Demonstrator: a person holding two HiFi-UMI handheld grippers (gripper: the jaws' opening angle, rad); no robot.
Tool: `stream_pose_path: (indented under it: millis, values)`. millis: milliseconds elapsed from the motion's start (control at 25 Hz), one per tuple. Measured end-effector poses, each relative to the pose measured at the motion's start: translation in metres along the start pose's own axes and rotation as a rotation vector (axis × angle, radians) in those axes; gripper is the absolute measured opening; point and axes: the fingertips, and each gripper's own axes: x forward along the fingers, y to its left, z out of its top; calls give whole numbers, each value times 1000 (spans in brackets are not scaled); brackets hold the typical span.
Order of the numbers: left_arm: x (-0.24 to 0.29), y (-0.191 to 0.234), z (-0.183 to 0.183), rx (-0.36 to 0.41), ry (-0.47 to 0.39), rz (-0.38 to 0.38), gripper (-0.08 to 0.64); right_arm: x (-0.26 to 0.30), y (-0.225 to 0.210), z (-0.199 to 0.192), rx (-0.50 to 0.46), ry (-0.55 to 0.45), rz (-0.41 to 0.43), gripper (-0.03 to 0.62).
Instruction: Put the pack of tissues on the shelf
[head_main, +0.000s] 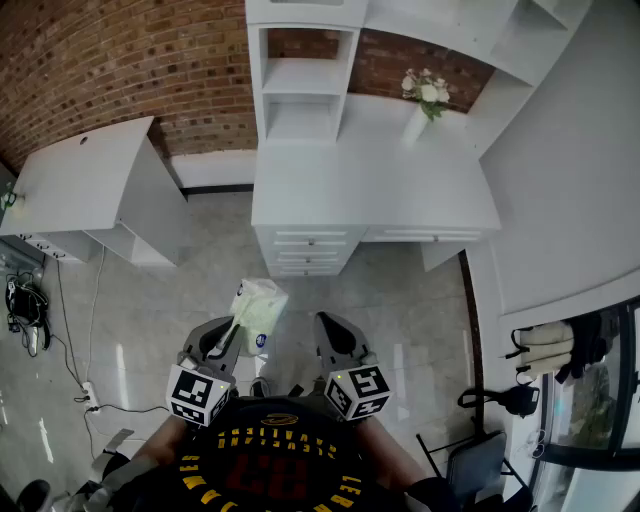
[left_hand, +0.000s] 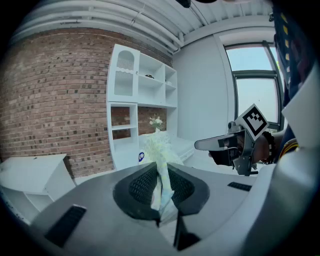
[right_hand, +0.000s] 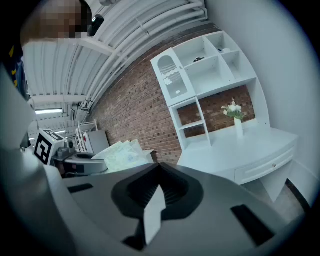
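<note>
The left tongs (head_main: 230, 330) are clamped on one edge of the pack of tissues (head_main: 260, 308), which hangs in the air over the floor (head_main: 410, 290), well short of the white worktop (head_main: 380, 190). Just beside them, the right tongs (head_main: 328, 330) are closed on nothing. This looks like the carrying step. The next move calls for walking up and lifting the pack into an open bay of the shelf (head_main: 300, 95), keeping left of the vase of flowers (head_main: 424, 100).
</note>
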Motion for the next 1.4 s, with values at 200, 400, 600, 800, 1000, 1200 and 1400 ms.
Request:
stream_pose_path:
  millis: [200,400,600,800,1000,1200,1400]
  values:
    - [-55,19,-36,-66,15,-50,32,-3,79,-24,-10,17,2,6]
    - [-72,22,-35,-64,-15,-70,32,-16,115,-27,-76,30,14,6]
    - [-76,11,-21,-52,-54,-58,32,-20,114,-20,-81,12,8,6]
    - [-71,1,-15,-13,-50,-53,32,-22,113,-14,-39,-30,46,8]
    - [-62,-21,1,6,-64,-35,32,-37,92,-8,-35,-37,60,8]
    - [-53,-44,20,35,-86,-8,32,-52,68,10,-42,-81,75,8]
    - [-48,-65,27,41,-84,36,32,-68,46,16,-20,-109,100,8]
